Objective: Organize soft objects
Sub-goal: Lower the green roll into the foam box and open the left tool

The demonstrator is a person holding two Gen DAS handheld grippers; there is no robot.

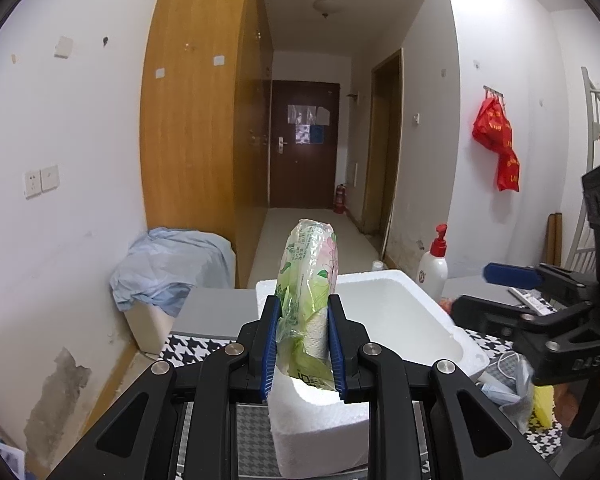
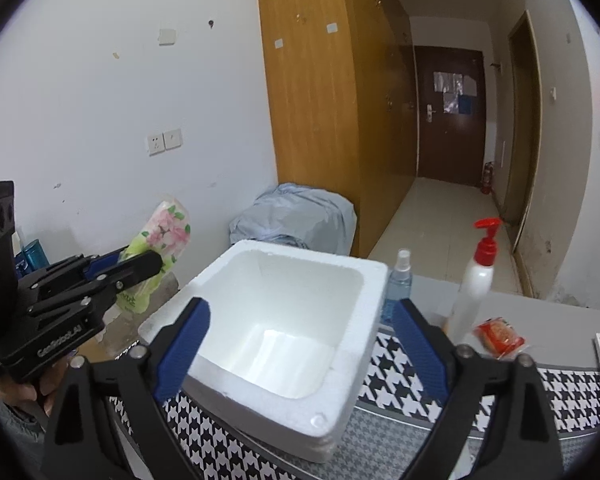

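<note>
Left wrist view: the left gripper is clamped on a tissue pack in green floral wrap, held upright on its narrow edge, above the near wall of the white foam box. Gripping it edgewise likely keeps the soft pack slim enough to drop into the cavity. The right gripper stands to the right of the box, jaws parted, nothing between them.

Right wrist view: the right gripper is released, its blue pads straddling the foam box without touching it. The box cavity is bare, with room on all sides. The left gripper holds the tissue pack just outside the box's left rim. A pump bottle, spray bottle and red packet stand right of the box, clear of the approach.
</note>
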